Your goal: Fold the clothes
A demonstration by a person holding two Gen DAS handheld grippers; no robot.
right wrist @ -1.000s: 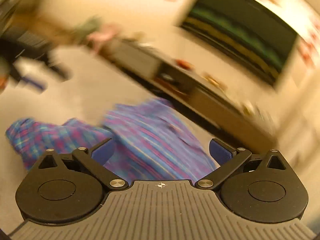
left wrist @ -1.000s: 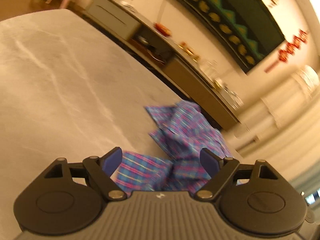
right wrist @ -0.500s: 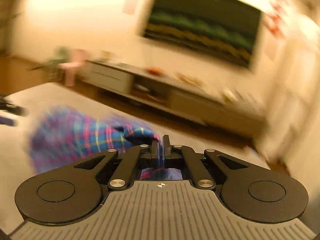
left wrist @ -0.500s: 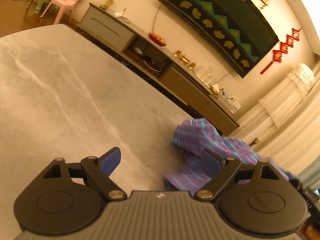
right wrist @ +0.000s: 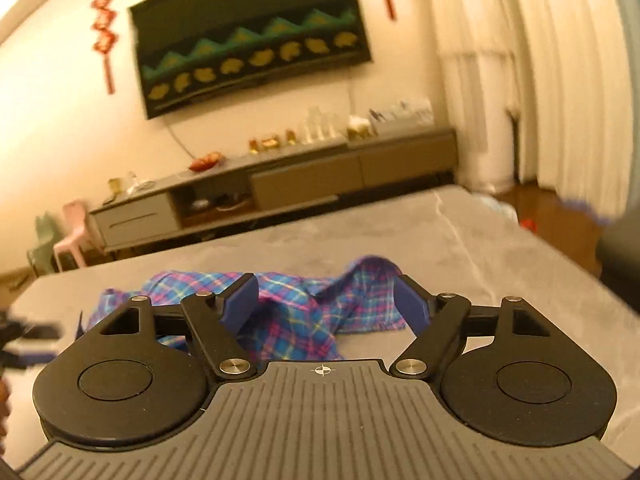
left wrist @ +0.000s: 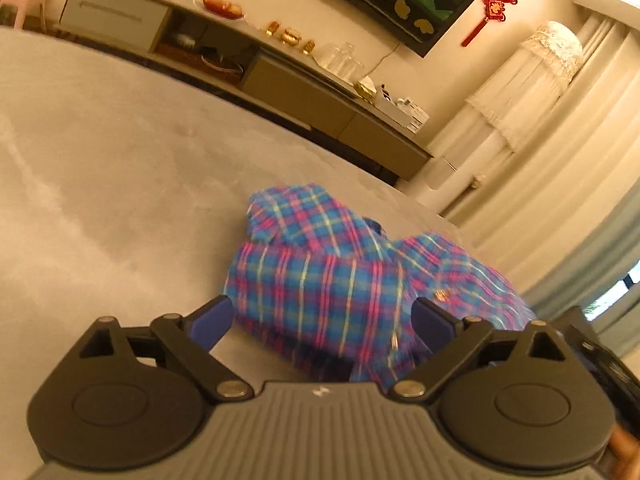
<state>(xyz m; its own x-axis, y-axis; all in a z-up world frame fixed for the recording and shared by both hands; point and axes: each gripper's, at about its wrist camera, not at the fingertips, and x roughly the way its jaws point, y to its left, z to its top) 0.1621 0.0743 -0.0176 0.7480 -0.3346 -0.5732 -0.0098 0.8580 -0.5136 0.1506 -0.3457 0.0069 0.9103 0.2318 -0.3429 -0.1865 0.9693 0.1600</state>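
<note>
Left gripper (left wrist: 322,320): jaws spread wide, nothing between the 2 blue pads (left wrist: 210,322). It hangs just above the near edge of the plaid shirt (left wrist: 328,276), and the pads flank the cloth without pinching it; contact cannot be confirmed.

Right gripper (right wrist: 326,302): jaws also wide apart, holding nothing. Its 2 pads (right wrist: 240,304) frame the same shirt (right wrist: 296,312) from the near side.

Shirt: blue, pink and yellow check, crumpled in a loose heap, not flat. In the left wrist view it bunches into 2 humps, one straight ahead and one trailing right. In the right wrist view it stretches left to right, with a raised fold at the right end. Edges are motion-blurred.

Support: grey marbled table (left wrist: 100,168), shirt lying on the near half in the right wrist view.

Far side: a long low grey cabinet (right wrist: 280,184) along the wall, small items on top. Above it a dark wall panel (right wrist: 248,40) with green peaks and gold shapes. Red hanging ornament (right wrist: 105,28) to its left. Pale curtains (right wrist: 520,60) at right. Pink plastic chair (right wrist: 74,232) at far left.
</note>
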